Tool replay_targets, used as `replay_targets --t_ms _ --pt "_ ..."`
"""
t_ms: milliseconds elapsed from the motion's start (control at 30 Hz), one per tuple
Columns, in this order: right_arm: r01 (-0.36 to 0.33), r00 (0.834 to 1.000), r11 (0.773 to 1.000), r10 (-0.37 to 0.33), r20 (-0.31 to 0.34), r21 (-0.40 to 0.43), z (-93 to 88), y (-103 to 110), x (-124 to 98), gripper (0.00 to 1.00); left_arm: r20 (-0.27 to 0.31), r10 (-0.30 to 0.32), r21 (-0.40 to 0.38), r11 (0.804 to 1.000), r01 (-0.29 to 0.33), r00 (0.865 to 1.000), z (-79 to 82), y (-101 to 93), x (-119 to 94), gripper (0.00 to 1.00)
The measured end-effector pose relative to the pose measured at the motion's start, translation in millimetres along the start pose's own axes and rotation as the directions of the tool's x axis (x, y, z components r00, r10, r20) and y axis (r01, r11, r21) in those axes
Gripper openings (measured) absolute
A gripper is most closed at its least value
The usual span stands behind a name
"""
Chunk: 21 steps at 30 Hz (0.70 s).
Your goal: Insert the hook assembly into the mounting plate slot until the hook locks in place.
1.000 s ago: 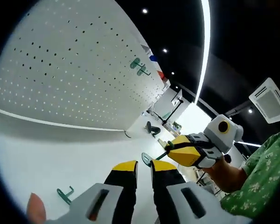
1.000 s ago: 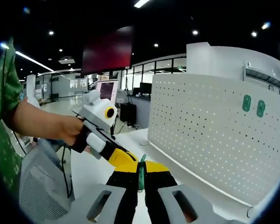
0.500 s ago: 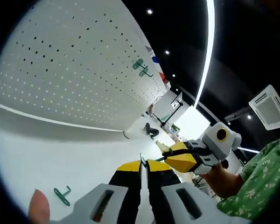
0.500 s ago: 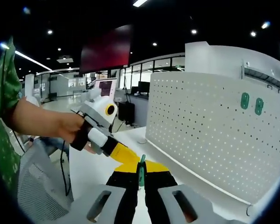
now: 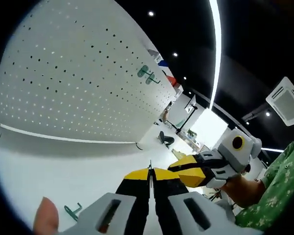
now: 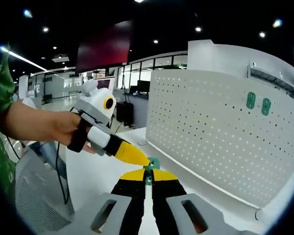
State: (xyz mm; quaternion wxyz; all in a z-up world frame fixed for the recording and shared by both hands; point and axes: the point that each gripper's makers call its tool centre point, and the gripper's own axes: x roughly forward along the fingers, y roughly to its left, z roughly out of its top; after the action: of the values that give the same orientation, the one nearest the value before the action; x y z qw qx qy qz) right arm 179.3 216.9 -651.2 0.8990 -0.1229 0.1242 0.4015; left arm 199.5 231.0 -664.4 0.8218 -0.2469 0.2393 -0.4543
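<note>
In the right gripper view my right gripper [image 6: 148, 172] is shut on a green hook [image 6: 148, 180] that stands on edge between its jaws. My left gripper [image 6: 141, 159] reaches in from the left, and its yellow tips meet a small green piece [image 6: 154, 163] at the top of that hook. In the left gripper view my left gripper [image 5: 150, 172] is shut, with a thin edge of the green piece [image 5: 150, 164] poking up between its jaws. The right gripper [image 5: 175, 166] touches in from the right. The joint between the green parts is hidden.
A white pegboard [image 5: 73, 83] stands behind the white table [image 5: 49, 171] and carries two mounted green hooks [image 5: 146, 74], the same hooks [image 6: 258, 101] showing top right. A loose green hook [image 5: 72, 211] lies on the table near a thumb [image 5: 45, 220]. A hand [image 6: 44, 127] holds the left gripper.
My left gripper went from open to shut on the thin green piece held at the right gripper's tips. Both grippers have drawn close together; the views shifted slightly.
</note>
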Motion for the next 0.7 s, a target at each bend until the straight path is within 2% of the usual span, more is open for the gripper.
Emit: replay_targets --t_ms 133,200,467,700 --pt "0.047 0.998 0.998 -0.048 -0.028 -0.052 -1.9 -2.6 2.2 0.04 0.034 0.012 -0.003 1.0 -0.012 0.999 4.6 -3.2 2.4 0.01" --pt "0.061 0.998 0.996 -0.063 -0.031 -0.067 -1.8 -4.0 3.7 0.04 0.033 0.012 0.003 1.0 -0.012 0.999 5.3 -4.6 4.2 0.01" --pt "0.083 0.995 0.995 -0.086 -0.058 -0.052 -4.3 -10.1 7.1 0.04 0.027 0.025 0.075 0.997 -0.027 0.999 6.5 -11.1 6.5 0.01" --pt "0.092 0.993 0.994 -0.095 -0.071 -0.057 -6.6 -12.1 8.6 0.02 0.023 0.03 0.105 0.994 -0.032 0.999 6.9 -12.7 8.3 0.01"
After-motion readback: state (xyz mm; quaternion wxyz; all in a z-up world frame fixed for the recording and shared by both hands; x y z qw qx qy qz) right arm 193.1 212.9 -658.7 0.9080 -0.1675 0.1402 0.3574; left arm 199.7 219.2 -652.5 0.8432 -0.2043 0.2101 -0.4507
